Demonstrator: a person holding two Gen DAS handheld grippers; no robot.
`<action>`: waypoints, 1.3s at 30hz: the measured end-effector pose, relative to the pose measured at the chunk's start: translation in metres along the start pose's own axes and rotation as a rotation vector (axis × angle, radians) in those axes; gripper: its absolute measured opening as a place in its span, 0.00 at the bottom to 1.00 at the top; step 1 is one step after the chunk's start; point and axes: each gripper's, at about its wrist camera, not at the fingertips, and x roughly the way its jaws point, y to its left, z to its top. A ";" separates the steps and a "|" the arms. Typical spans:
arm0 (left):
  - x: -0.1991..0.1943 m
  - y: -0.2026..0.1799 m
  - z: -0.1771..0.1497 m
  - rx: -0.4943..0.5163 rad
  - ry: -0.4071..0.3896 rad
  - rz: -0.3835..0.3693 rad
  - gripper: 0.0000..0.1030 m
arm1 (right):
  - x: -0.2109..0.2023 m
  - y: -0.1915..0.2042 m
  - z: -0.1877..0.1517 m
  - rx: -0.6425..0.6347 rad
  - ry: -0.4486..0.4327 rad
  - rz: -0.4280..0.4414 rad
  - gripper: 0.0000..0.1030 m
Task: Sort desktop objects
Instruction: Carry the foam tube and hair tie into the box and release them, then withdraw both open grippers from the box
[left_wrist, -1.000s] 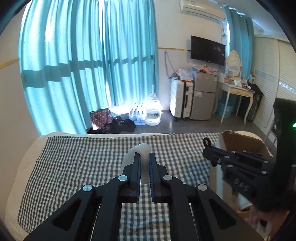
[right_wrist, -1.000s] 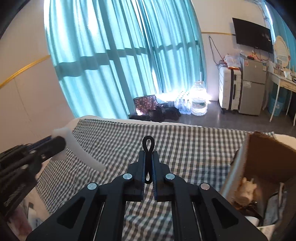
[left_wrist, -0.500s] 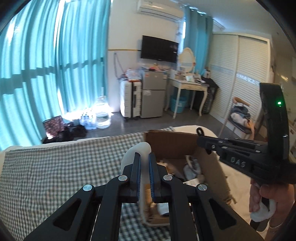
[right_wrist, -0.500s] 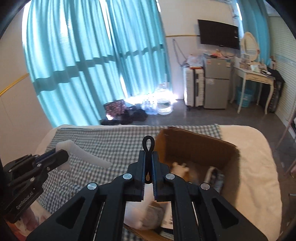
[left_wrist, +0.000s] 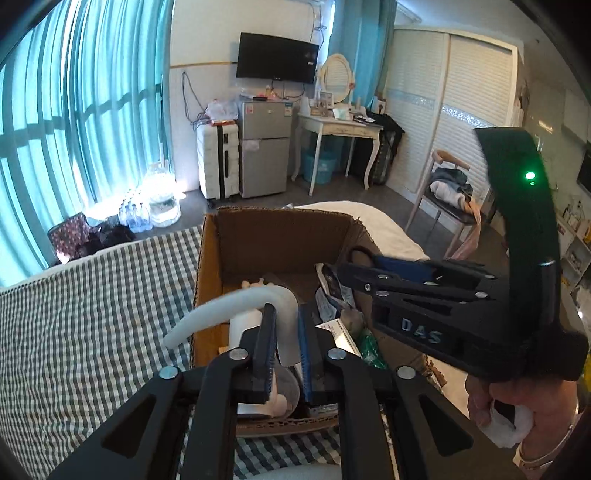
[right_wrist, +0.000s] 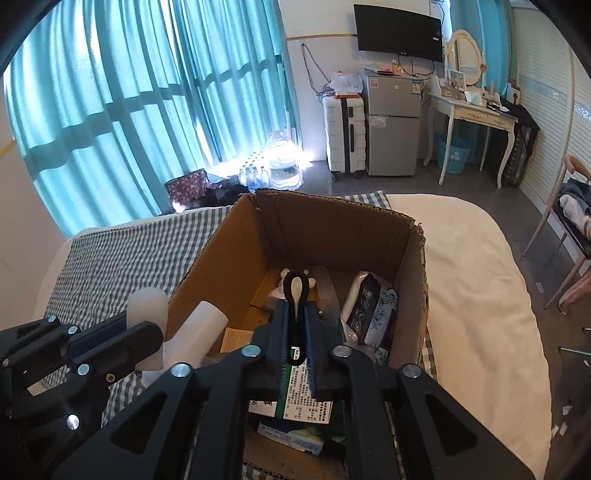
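An open cardboard box (left_wrist: 207, 280) (right_wrist: 207, 266) stands on the checked cloth and holds packets, papers and a small white figure. My left gripper (left_wrist: 284, 317) (right_wrist: 155, 332) hangs over the box's near left corner. Its jaws are opening, and a white curved plastic piece (left_wrist: 229, 310) (right_wrist: 147, 306) sits loose between them, tipped to the left. My right gripper (right_wrist: 295, 314) (left_wrist: 347, 266) is over the middle of the box. Its jaws are opening too, around a thin black looped thing (right_wrist: 295, 284) with a gap on each side.
The checked cloth (left_wrist: 92, 314) covers the surface left of the box and a white blanket (right_wrist: 472, 295) lies to its right. A person's hand (left_wrist: 517, 402) holds the right gripper's handle. A chair (left_wrist: 450, 192) with clothes, a white desk, a fridge and a suitcase stand beyond.
Both grippers swung right from above the checked cloth to above the box. Their jaws have parted. The white piece, upright before, now leans left.
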 end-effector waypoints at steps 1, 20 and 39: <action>0.000 0.001 0.000 -0.001 0.007 0.001 0.28 | -0.002 -0.003 0.000 0.012 -0.015 -0.002 0.46; -0.036 0.015 0.000 -0.052 -0.046 0.272 1.00 | -0.033 -0.004 0.002 0.106 -0.116 0.024 0.71; -0.073 0.139 -0.047 -0.296 -0.025 0.472 1.00 | -0.034 0.072 -0.011 -0.011 -0.126 0.121 0.85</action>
